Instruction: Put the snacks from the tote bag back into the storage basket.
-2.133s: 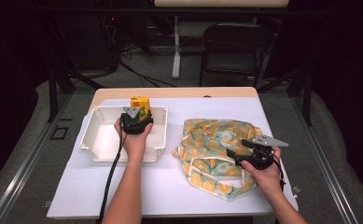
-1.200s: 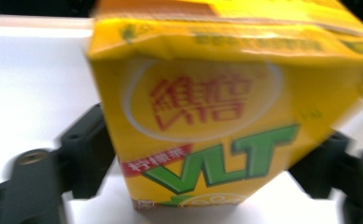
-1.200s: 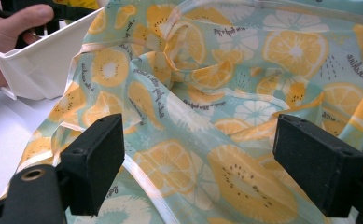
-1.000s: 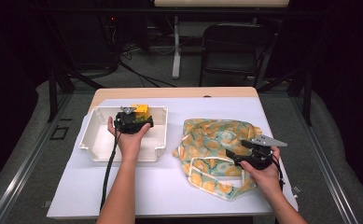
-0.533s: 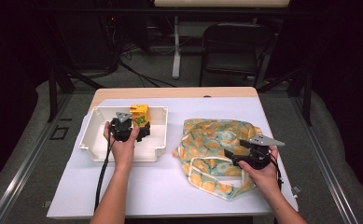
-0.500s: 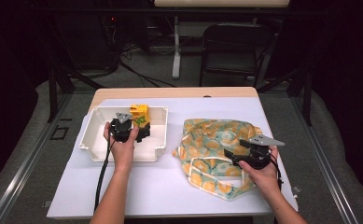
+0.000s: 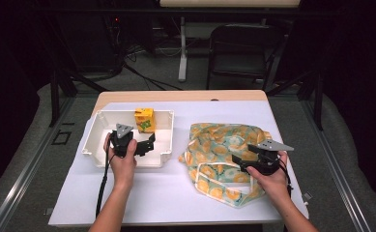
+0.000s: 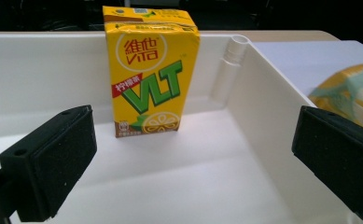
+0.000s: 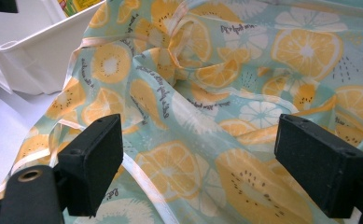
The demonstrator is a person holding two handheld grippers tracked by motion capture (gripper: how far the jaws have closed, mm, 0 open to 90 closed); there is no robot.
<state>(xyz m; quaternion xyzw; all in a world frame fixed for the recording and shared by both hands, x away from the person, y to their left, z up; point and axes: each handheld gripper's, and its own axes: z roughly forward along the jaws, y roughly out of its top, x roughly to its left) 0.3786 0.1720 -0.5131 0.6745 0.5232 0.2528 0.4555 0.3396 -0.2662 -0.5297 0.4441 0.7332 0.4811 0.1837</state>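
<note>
A yellow lemon-tea carton (image 7: 145, 120) (image 8: 149, 70) stands upright against the far wall of the white tray (image 7: 147, 159) (image 8: 30, 70). My left gripper (image 7: 150, 142) (image 8: 195, 158) hovers inside the tray just in front of the carton, its jaws wide open with nothing between them. On the right lies a crumpled cloth bag printed with citrus slices (image 7: 219, 145) (image 9: 226, 70). My right gripper (image 7: 238, 163) (image 9: 207, 161) rests low over the bag's near side, its jaws open and the fabric beneath them, not pinched.
A white sheet (image 7: 166, 193) covers the table. The tray's corner (image 9: 34, 60) sits close to the bag's left edge. The left gripper's cable (image 7: 102, 188) trails to the front edge. A black chair (image 7: 243, 53) stands beyond the table.
The left gripper let go of the carton and drew back from it toward the near side of the tray. The carton now stands free. The right gripper has stayed put on the bag.
</note>
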